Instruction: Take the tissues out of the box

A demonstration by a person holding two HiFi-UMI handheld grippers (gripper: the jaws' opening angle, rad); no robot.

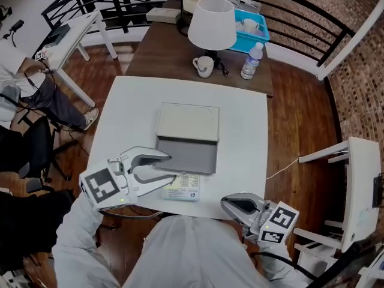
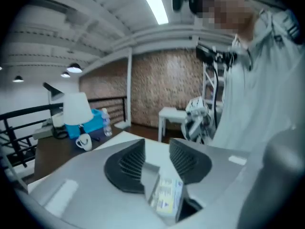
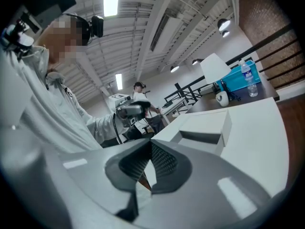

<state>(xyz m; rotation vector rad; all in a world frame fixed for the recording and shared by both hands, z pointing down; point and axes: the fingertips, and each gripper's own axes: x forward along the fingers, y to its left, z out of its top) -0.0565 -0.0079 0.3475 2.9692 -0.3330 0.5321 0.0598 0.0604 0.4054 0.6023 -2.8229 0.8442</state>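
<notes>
Head view: the tissue pack [image 1: 182, 188] is already out of the box [image 1: 186, 155] and lies flat near the front edge of the tabletop [image 1: 240, 131]. The box sits mid-tabletop with its lid folded back, and what shows inside looks bare. The removal step seems all but finished.

The left gripper [image 1: 173, 167] is level just above the pack's left end and points to the person's right. Its jaws are partly spread, with the pack visible through the gap, apparently released rather than pinched. Next it needs to lift clear without dragging the pack.

The right gripper [image 1: 227, 203] is off the front-right corner, clenched on nothing.
</notes>
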